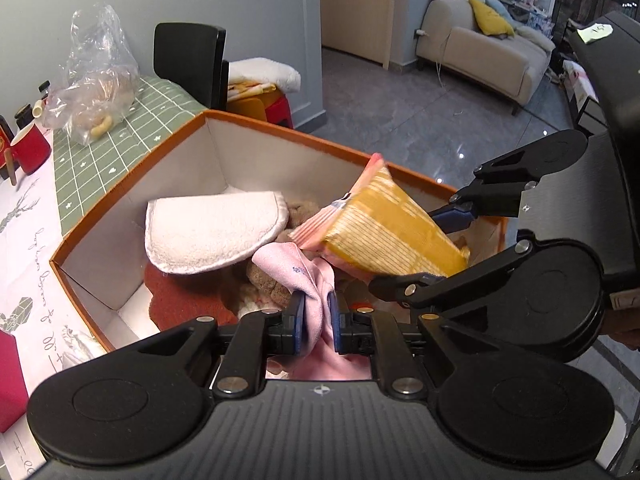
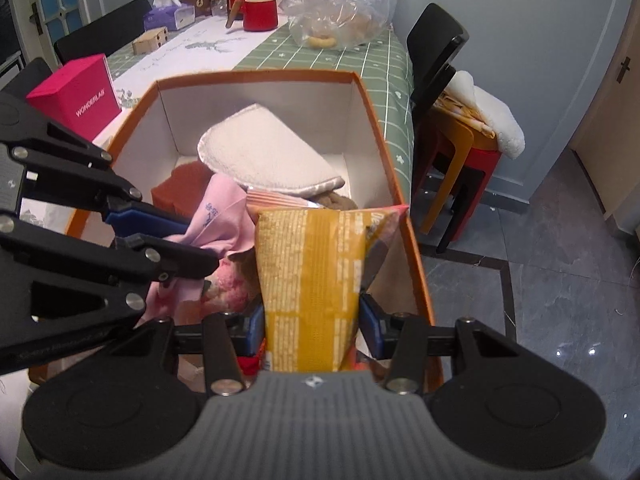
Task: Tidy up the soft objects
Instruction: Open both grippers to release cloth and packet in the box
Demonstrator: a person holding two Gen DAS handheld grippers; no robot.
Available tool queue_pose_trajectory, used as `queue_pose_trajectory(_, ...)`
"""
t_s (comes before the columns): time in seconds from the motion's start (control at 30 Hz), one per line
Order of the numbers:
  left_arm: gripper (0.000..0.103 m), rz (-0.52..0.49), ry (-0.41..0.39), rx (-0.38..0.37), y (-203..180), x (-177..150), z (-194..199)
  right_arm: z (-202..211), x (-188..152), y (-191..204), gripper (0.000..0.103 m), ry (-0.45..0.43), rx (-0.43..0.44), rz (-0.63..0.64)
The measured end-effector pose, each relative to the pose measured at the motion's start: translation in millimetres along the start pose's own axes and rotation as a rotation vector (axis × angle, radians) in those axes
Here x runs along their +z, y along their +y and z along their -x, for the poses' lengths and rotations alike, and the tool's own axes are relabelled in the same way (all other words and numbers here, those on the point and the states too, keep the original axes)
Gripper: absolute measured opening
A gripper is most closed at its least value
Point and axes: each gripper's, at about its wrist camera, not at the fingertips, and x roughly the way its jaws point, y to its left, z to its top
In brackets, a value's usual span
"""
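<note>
Currently both sets of jaws are loaded over the orange box (image 2: 400, 184). Left gripper (image 1: 316, 312): jaws clamped on a fold of the pink cloth (image 1: 298, 268), low centre of the left view; the cloth drapes down into the box, touching the stuff under it. Right gripper (image 2: 312, 326): jaws closed on the lower end of the yellow packet (image 2: 310, 276), centre of the right view. The packet is tilted, with its top end reaching over the box's near-right rim; in the left view it sits right of centre, just above the pink cloth.

Inside the box: white fleecy pad (image 2: 266, 156) leaning toward the back, rust-red cloth (image 1: 180, 292) on the floor at the left, brown fuzzy item (image 1: 268, 284) partly buried beneath the pink cloth.

Box stands on the surface (image 2: 320, 60), on a green checked cover. Behind it, upper part of the right view: red mug (image 2: 260, 14), clear plastic bag (image 2: 344, 8), pink carton (image 2: 76, 96) at left.
</note>
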Motion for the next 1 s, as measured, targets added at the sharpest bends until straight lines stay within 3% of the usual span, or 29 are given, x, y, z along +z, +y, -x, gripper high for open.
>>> queue_pose_trajectory(0.2,0.018,-0.033,0.017,0.030,-5,-2,-7,-8,-1,7,0.047,0.025,-0.028,0.054)
queue_pose_trajectory(0.3,0.028,-0.031,0.004,0.031,-4,0,-3,-6,-2,5,0.049,0.031,-0.024,0.047)
queue_pose_trajectory(0.37,0.041,-0.027,-0.015,0.033,-3,1,2,-4,-3,4,0.055,0.023,-0.023,0.038)
queue_pose_trajectory(0.43,0.045,-0.023,-0.026,0.029,-3,2,6,0,-4,4,0.056,0.015,-0.022,0.029)
queue_pose_trajectory(1.0,0.046,-0.015,-0.120,0.045,16,-1,64,48,13,31,0.058,-0.050,-0.068,0.061)
